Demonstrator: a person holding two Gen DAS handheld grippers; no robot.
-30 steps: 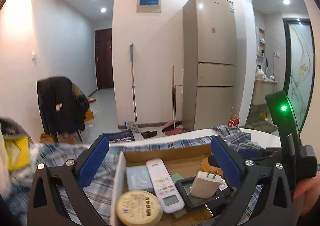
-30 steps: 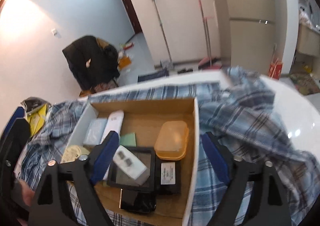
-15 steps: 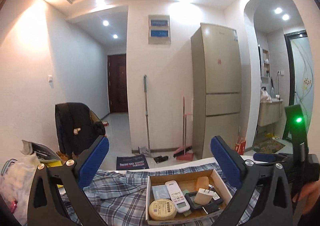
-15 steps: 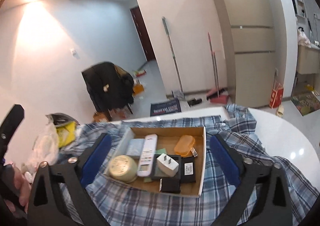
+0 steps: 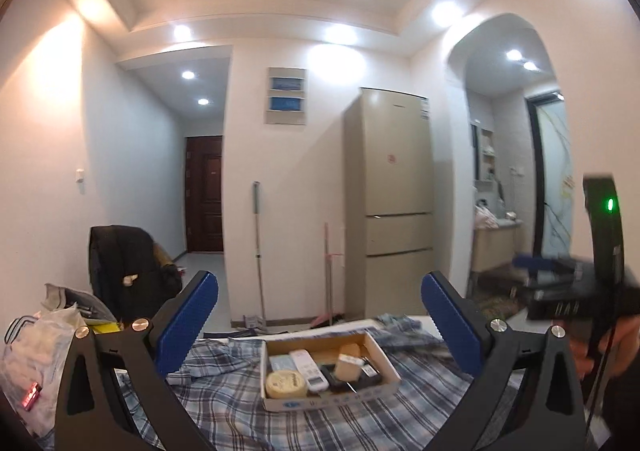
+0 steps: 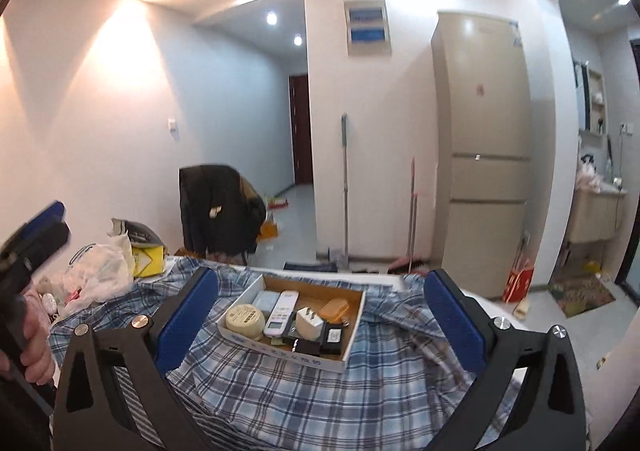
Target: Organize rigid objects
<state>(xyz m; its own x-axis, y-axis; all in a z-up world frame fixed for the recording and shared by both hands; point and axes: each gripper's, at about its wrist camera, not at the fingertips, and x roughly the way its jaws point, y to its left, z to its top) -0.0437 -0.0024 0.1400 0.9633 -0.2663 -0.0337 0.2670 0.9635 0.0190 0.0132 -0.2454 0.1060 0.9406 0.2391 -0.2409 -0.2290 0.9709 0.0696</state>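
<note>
A shallow cardboard box (image 6: pixel 346 357) (image 5: pixel 394 365) lies on a blue plaid cloth (image 6: pixel 312 403) over the table. Inside it are a round cream tin (image 6: pixel 245 316) (image 5: pixel 285 384), a white remote (image 6: pixel 281 312) (image 5: pixel 309 363), a white plug adapter (image 6: pixel 309 324) (image 5: pixel 347 367), an orange case (image 6: pixel 335 309), a pale blue pack (image 6: pixel 265 299) and dark flat devices (image 6: pixel 320 345). My right gripper (image 6: pixel 320 325) is open and empty, held back above the near side of the box. My left gripper (image 5: pixel 318 325) is open and empty too, also well back from the box.
Plastic bags (image 6: pixel 102 271) and a yellow packet (image 6: pixel 149 260) crowd the table's left side. Behind the table stand a chair with a dark jacket (image 6: pixel 218 207), a mop (image 6: pixel 345 187), a broom (image 6: pixel 412 211) and a tall fridge (image 6: pixel 484 147). A hand (image 6: pixel 34 347) holds the other gripper at left.
Both grippers have drawn back and risen from the box, which now looks small and far. The right jaws have spread wider. Nothing was picked up.
</note>
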